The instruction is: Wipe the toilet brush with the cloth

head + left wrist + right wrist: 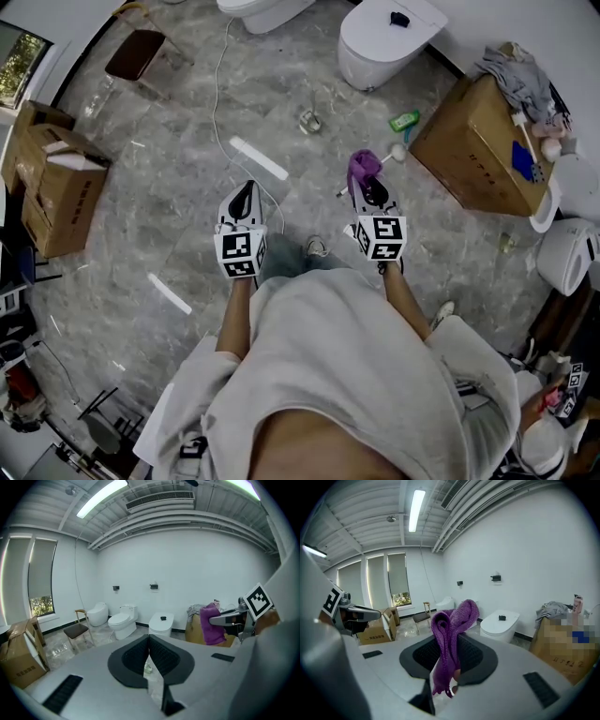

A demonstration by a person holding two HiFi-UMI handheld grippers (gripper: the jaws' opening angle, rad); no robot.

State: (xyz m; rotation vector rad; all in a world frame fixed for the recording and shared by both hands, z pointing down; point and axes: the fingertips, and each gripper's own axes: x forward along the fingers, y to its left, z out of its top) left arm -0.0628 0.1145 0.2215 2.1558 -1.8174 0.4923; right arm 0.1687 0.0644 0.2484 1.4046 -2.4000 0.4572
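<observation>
the right claw (451, 654) pinches the purple cloth (449, 627) upright, ready to wipe; the left claw (149, 649) is pressed together, empty. the toilet brush (395, 153) lies on the floor (178, 216), upper right of centre, untouched.

Floor (187, 216): grey marble tiles.
Standing: toilet (384, 42), chair (136, 53), cardboard boxes (61, 183).
Lying: toilet brush (394, 153), green bottle (405, 120), white cable (217, 84).

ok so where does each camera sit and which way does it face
Head view: on the head, steeply down; torso, arms, left gripper, right gripper.
Left gripper view: along its shut jaws, toward toilets; right gripper at right.
Right gripper view: along jaws shut on cloth; left gripper at left.
Both gripper views share the lidded toilet.
</observation>
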